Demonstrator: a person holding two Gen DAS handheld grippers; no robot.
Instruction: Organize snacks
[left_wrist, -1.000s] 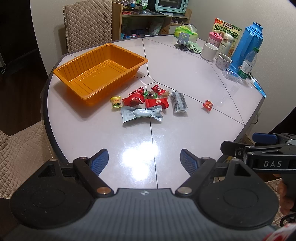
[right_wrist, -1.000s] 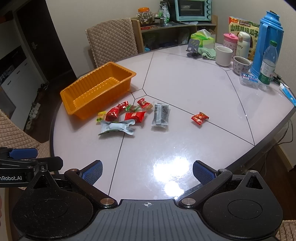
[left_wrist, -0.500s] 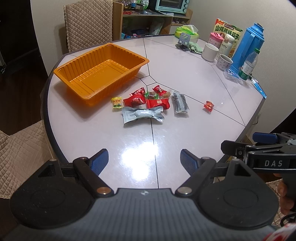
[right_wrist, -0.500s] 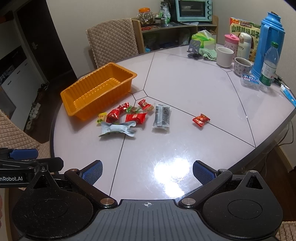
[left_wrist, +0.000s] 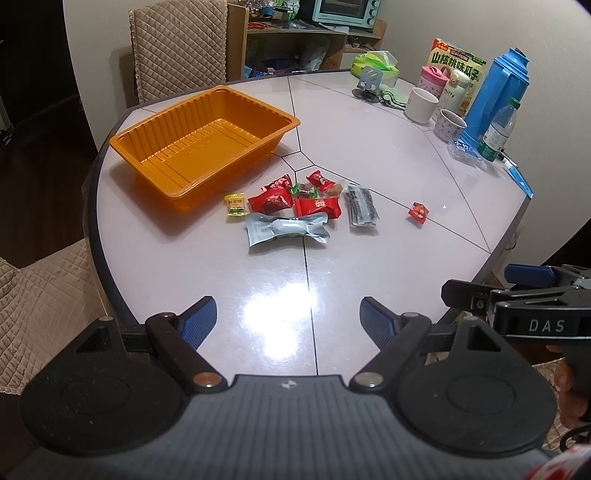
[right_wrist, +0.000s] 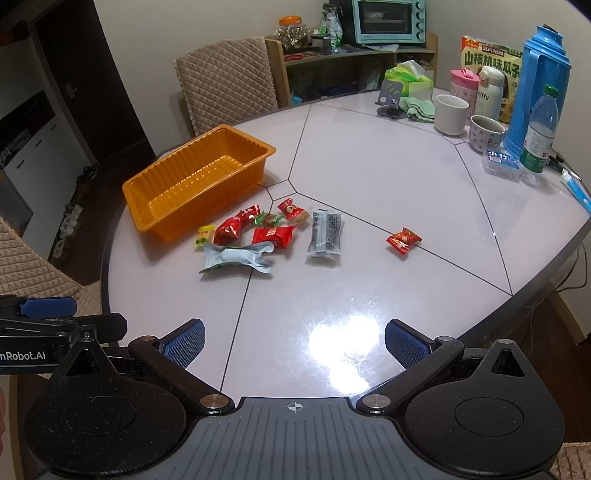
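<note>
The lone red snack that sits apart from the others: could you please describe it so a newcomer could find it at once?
Start at the orange tray on the white table. A cluster of wrappers lies beside it, ending at a dark packet. Beyond that, alone on a seam line, lies the small red wrapped snack, touching nothing.

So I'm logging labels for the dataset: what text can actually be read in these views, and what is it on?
"DAS": on the right gripper, seen from the left wrist view.
"nRobot.AI", cut off by the frame edge: on the left gripper.
"山核桃味瓜子": on the yellow-green snack box.
"miffy": on the white bottle.
Snack wrappers, the water bottle label and the small clear pack: print too small to read.
</note>
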